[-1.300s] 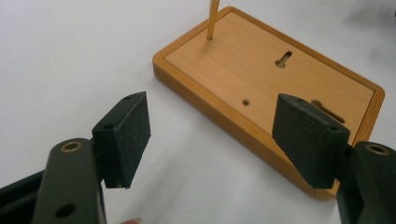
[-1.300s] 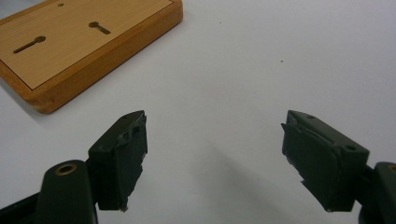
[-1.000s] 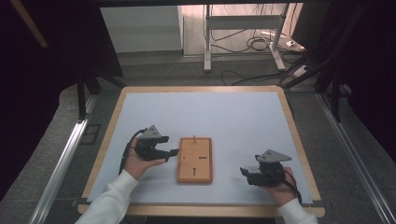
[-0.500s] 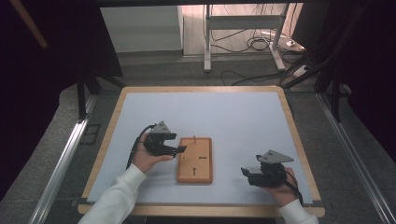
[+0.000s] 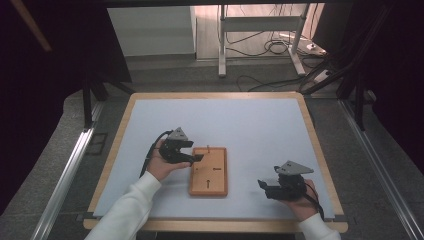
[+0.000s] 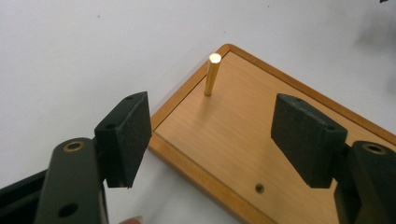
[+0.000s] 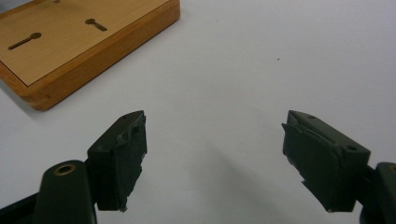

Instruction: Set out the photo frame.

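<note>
The left hand-held gripper [image 5: 199,157] is hovering at the left edge of the wooden board [image 5: 209,171], its jaws spread wide and pinching nothing. In the left gripper view a brass peg [image 6: 213,73] is standing upright near the board's far left corner, beyond the spread jaws and apart from them. The board is lying flat on the pale surface [image 5: 250,125], near its front middle. Well to the right, the right hand-held gripper [image 5: 261,184] is resting low over the surface, jaws spread and empty.
</note>
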A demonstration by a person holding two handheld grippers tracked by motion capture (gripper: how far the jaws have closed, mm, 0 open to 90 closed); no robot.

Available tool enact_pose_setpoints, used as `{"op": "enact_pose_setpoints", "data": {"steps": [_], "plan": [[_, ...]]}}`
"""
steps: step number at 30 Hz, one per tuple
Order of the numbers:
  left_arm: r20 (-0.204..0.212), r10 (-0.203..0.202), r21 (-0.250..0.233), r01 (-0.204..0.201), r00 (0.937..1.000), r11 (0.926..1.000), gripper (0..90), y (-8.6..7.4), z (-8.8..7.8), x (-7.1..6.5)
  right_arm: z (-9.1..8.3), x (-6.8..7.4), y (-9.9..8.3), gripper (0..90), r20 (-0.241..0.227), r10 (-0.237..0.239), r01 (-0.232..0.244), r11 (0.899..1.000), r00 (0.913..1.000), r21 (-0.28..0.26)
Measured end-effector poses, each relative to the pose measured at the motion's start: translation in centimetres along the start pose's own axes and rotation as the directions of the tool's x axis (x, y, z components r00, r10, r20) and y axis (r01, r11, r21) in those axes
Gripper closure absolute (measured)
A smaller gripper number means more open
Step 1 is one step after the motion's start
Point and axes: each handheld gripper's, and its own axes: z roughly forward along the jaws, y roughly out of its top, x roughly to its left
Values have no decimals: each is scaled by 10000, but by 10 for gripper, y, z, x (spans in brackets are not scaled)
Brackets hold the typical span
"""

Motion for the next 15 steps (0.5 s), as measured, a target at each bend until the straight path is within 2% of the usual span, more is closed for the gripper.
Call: {"op": "enact_pose_setpoints", "data": {"steps": [5,10,15], "plan": [[24,351,-2,-351,9994,9994,320,10,8,-4,0,0,0,221,-12,-12,12,10000,10000,23],[58,614,200,-615,9981,9979,358,16,20,-8,1,0,-1,221,-2,-7,7,10000,10000,64],[108,658,280,-660,9978,9974,403,19,28,-8,0,-1,-1,221,12,-24,24,10000,10000,58]]}}
